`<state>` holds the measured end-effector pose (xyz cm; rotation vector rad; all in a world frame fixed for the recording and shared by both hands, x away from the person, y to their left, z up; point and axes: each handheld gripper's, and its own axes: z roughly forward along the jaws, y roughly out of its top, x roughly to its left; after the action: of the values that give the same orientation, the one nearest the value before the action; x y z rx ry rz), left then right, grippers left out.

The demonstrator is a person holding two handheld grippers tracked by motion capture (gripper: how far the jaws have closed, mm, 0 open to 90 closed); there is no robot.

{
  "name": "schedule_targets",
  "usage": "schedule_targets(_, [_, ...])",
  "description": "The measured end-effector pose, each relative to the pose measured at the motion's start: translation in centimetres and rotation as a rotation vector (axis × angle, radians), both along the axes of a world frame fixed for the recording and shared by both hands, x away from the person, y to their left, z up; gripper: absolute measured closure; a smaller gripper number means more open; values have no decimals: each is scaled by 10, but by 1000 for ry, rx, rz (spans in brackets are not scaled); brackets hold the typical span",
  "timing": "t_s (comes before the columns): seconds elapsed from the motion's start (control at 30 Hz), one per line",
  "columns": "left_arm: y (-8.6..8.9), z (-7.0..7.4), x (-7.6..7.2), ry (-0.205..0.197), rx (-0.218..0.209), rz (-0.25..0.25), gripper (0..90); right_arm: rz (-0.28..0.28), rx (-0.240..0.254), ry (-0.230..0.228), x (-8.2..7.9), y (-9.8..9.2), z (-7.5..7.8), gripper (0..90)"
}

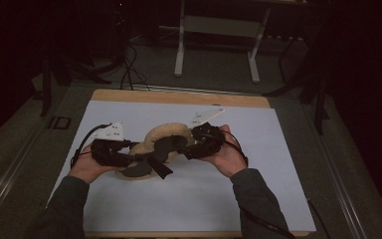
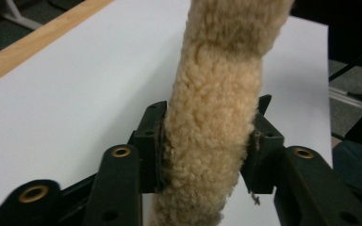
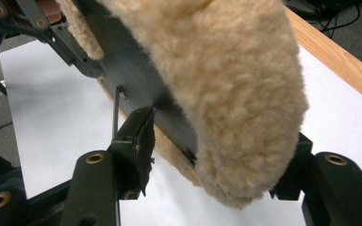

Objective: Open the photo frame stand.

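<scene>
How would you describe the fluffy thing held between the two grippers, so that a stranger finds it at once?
Look at the white sheet that covers the wooden table. Above its middle, the left gripper and the right gripper are both shut on one item: a tan fleece pad with a black backing and strap. It is the only soft, woolly thing there.

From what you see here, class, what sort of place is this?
Probably a lab or workshop set up for recording handling tasks: a wooden table under a white sheet, cables trailing over the floor, a bare desk frame behind, and dark surroundings.
</scene>
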<state>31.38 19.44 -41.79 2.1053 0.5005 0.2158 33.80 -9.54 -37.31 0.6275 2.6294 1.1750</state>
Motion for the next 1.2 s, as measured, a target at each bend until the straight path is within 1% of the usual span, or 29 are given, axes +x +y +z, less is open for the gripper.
schedule_targets(0.07, [-2,-1,1,-1,7,4,581,-3,4,3,1,-1,-1,426])
schedule_targets(0.1, [-3,-1,2,-7,22,10,586,-5,9,6,1,-2,-2,426])
schedule_targets(0.13, [-4,-1,2,-10,27,8,610,-6,10,9,2,-3,-2,426])
schedule_targets(0.2, [-4,-1,2,-14,36,-7,627,-8,14,14,2,-5,-4,424])
schedule_targets(0.33, [-4,0,1,-16,38,-26,652,-6,25,12,2,-6,-6,406])
schedule_targets(0.57, [-5,0,0,-30,54,-35,664,-14,59,14,2,-7,-8,373])
schedule_targets(0.63, [-5,0,0,-31,54,-35,665,-15,62,15,2,-7,-9,369])
schedule_targets(0.7, [-5,0,0,-33,55,-33,666,-22,75,20,3,-8,-11,358])
schedule_targets(0.77, [-4,1,0,-32,58,-25,667,-38,67,18,3,-8,-12,353])
schedule_targets(0.8, [-4,1,0,-32,58,-25,668,-38,67,18,3,-8,-12,353])
schedule_targets(0.83, [-1,0,0,-28,47,-14,668,-45,59,17,4,-9,-13,351])
schedule_targets(0.87, [0,0,0,-25,43,-13,669,-55,57,24,5,-11,-17,344])
schedule_targets(1.0, [5,-1,-1,-24,27,0,669,-73,65,34,6,-17,-23,338])
schedule_targets(1.2, [3,-1,-1,-25,27,5,669,-89,74,47,5,-27,-29,339])
